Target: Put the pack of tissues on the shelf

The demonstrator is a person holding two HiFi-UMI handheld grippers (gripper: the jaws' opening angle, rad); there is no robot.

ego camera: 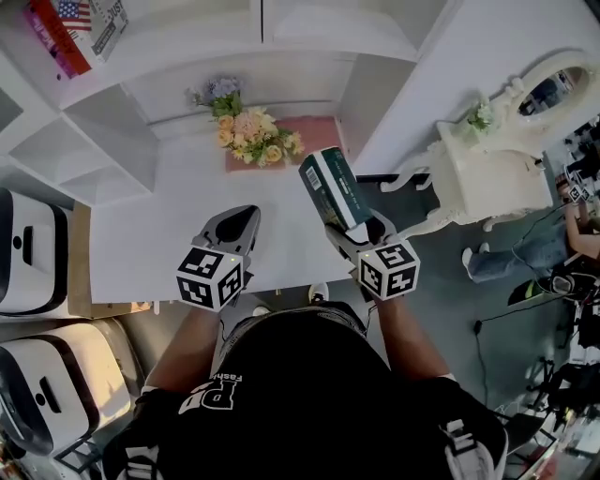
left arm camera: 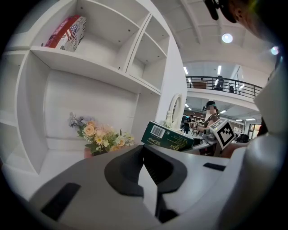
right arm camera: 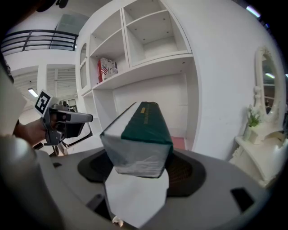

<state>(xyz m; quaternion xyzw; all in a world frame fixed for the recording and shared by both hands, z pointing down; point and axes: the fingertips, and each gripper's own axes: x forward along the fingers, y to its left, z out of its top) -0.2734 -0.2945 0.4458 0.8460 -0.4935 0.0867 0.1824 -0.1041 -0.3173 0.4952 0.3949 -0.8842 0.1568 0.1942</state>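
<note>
Your right gripper (ego camera: 354, 225) clamps the pack of tissues (ego camera: 331, 186) in front of the shelf (ego camera: 103, 117); your left gripper (ego camera: 242, 221), also before the shelf, has its jaws together, empty.

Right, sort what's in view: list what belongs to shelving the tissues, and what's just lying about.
Belongs to the job:
- pack of tissues, clamped in the right gripper
- white shelf unit

Just lying about:
- flower bouquet on the counter
- flag-printed box on an upper shelf
- white vanity with mirror
- left gripper, empty and idle
</note>
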